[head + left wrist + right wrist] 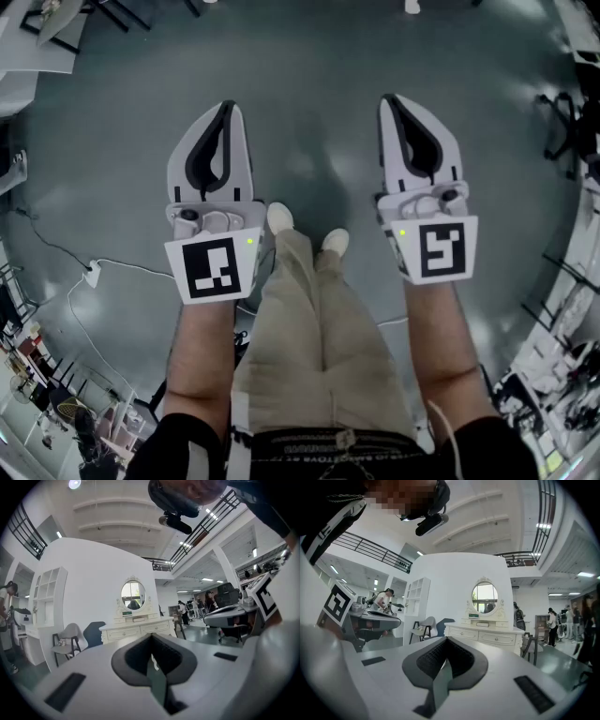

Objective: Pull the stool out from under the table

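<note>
The left gripper [226, 107] and right gripper [392, 99] are clenched empty, far from the desk [485, 637] — the person should approach it, then open them for the unseen stool.

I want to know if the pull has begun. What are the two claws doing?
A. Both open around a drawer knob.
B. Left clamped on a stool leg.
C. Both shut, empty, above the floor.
C: the left claw and right claw have their jaws together with nothing between them, above the grey floor, with the dressing table well ahead.
</note>
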